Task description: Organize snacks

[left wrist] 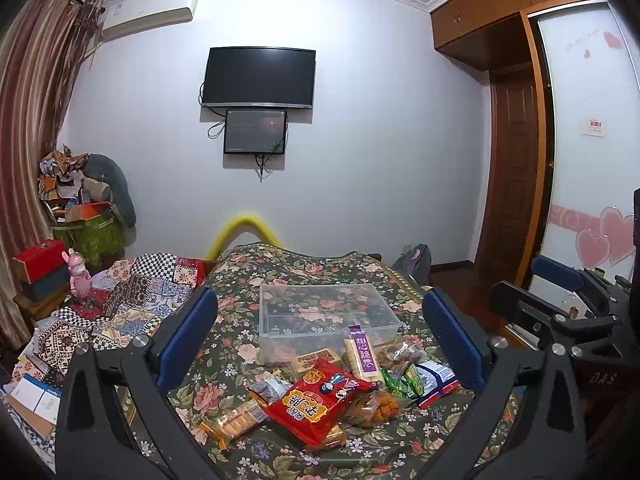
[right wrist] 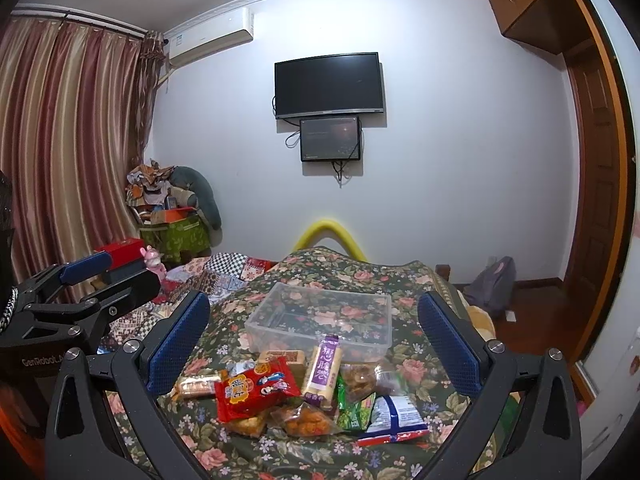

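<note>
Bedroom. Work surface is a bed covered by a dark floral bedspread [left wrist: 320, 268], patchwork quilt [left wrist: 132, 304] bunched at its 9 o'clock side. Clear plastic bin [left wrist: 328, 320] sits on the bedspread, center of the left wrist view, nothing visible inside. Snack pile lies just beside the bin at its 6 o'clock edge: red snack bag [left wrist: 320, 404] in front, purple-labelled wafer pack [left wrist: 362, 354] touching the bin's near wall, green packet [left wrist: 404, 382] and blue-white bag [left wrist: 436, 380] toward 3 o'clock, orange cracker pack [left wrist: 236, 420] toward 8 o'clock.

Left gripper [left wrist: 320, 344] jaws spread wide, holding nothing, framing the pile and bin. Right gripper [right wrist: 314, 344] same, wide apart, nothing held, above the snacks. Each gripper shows at the edge of the other's view.

Room: pale wall at 12 o'clock with a wall TV [left wrist: 258, 78] and a smaller screen [left wrist: 255, 131] just below it, cables hanging. Air conditioner [left wrist: 150, 12] at 11 o'clock, striped curtains [left wrist: 32, 100] at 9 o'clock, cluttered pile of boxes [left wrist: 80, 212] in the corner. Wooden wardrobe [left wrist: 504, 12] and door [left wrist: 512, 168] at 2 o'clock. Yellow foam tube [left wrist: 244, 228] arches behind the bed. Pink rabbit figure [left wrist: 78, 276] on a side table.
</note>
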Demonstrator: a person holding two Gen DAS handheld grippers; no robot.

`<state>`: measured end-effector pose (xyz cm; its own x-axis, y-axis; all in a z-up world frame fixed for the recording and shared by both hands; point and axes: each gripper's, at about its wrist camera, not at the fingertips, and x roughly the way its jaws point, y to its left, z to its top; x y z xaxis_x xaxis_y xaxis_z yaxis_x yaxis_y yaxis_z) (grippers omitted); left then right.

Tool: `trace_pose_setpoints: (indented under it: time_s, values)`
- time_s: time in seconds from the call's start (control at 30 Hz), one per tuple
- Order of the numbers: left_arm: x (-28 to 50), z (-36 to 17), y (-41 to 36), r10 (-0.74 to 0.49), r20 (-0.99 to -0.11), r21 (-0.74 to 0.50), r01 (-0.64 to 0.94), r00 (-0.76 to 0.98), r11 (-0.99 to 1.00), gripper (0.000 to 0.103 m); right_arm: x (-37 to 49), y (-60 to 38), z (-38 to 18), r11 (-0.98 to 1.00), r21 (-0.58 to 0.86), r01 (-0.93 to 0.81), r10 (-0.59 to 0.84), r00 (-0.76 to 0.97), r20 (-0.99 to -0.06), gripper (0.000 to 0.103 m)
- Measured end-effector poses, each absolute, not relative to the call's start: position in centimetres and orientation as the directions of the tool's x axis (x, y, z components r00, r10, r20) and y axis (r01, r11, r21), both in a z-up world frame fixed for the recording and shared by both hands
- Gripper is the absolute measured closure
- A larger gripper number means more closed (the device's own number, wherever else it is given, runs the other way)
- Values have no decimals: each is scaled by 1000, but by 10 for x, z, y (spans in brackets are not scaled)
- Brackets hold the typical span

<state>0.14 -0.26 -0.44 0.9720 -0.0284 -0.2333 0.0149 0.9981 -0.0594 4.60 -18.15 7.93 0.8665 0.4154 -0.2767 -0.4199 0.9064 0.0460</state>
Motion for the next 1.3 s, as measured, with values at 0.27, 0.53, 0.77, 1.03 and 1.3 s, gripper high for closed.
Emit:
trace_pose_setpoints:
  time_s: [0.27,0.53,0.77,1.03,1.3]
  values:
    - [1,-6,-2,-28,-234,-59,15,972,998,0,46,-182,76,907,57,-418,417,867,-273,0]
    - [1,-6,-2,-27,-233,-59,13,972,998,0,45,-182,75,906,54,-419,417,868,-268,0]
    - [1,-6,-3,-25,-233,-59,12,972,998,0,45,-182,75,906,60,-418,419,869,-264,0]
    - [1,-6,-3,-24,-234,-59,11,972,998,0,44,-183,76,905,63,-421,422,869,-258,0]
    - [1,-6,-3,-14,-228,-54,2,974,999,0,44,-184,76,904,68,-421,424,869,-255,0]
